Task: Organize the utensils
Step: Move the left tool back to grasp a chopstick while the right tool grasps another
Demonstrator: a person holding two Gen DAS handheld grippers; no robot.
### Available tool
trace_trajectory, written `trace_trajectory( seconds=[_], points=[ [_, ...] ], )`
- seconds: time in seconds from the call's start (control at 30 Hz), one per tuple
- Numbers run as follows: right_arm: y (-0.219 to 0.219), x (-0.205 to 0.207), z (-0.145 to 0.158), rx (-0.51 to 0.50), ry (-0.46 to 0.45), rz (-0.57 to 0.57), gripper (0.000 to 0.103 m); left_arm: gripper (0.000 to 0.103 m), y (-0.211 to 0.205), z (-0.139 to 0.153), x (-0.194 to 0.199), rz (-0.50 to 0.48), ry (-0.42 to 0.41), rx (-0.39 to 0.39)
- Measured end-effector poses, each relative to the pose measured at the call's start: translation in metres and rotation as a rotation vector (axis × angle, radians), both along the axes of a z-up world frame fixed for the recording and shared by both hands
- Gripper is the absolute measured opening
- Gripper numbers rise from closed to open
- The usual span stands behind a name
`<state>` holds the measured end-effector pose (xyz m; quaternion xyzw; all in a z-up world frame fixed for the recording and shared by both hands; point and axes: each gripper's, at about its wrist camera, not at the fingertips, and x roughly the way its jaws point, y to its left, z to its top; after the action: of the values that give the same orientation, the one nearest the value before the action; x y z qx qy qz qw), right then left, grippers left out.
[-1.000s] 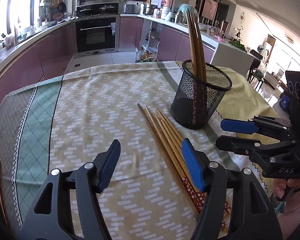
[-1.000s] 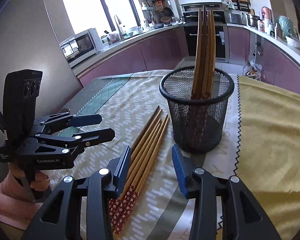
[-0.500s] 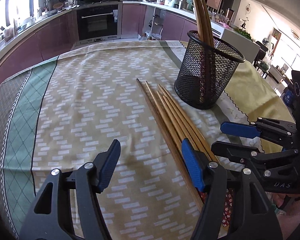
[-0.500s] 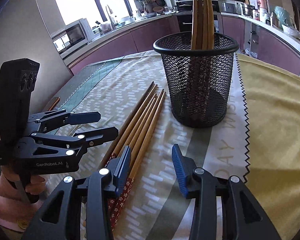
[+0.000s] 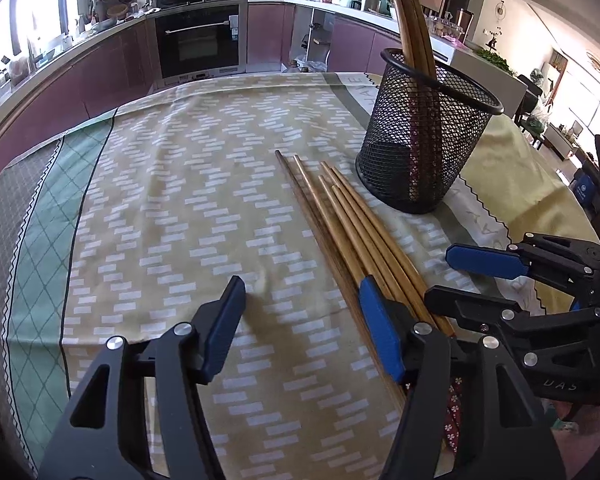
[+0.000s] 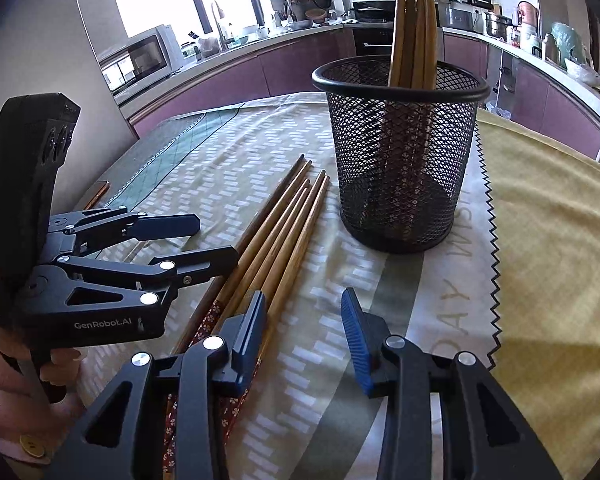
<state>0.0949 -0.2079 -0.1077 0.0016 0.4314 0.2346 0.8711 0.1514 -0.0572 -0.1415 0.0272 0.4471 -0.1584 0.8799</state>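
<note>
Chopsticks (image 6: 278,236) lie between both hand-held grippers — untouched, flat.

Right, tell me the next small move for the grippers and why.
Probably shift the right gripper slightly left and lower it over the loose chopsticks. Both grippers are open and empty, the chopsticks lie flat on the tablecloth just beside the right gripper's inner finger, and the mesh cup already holding others stands just beyond.

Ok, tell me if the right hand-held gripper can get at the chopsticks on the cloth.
Probably yes: the right hand-held gripper is open just above the chopsticks, nothing between them, though the left hand-held gripper crowds them.
</note>
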Motion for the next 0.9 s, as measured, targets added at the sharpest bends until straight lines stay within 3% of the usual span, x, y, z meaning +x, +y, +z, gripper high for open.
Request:
trace_trajectory(
  seconds=[0.13, 0.4, 0.63, 0.9],
  points=[
    [0.0, 0.0, 0.0, -0.026, -0.003, -0.005, 0.031, 0.055, -0.001, 0.001, -0.002, -0.011, -0.007, 0.015],
    [-0.003, 0.003, 0.001, -0.044, -0.002, -0.016, 0.03, 0.053, -0.002, 0.0, -0.001, -0.017, 0.004, 0.025],
    [0.008, 0.01, -0.001, -0.077, -0.016, -0.021, 0.028, 0.041, -0.006, 0.001, 0.011, -0.007, 0.01, 0.039],
    [0.01, 0.018, -0.003, -0.059, -0.006, -0.031, 0.009, 0.024, -0.009, 0.001, 0.026, 0.007, 0.02, 0.039]
  ],
)
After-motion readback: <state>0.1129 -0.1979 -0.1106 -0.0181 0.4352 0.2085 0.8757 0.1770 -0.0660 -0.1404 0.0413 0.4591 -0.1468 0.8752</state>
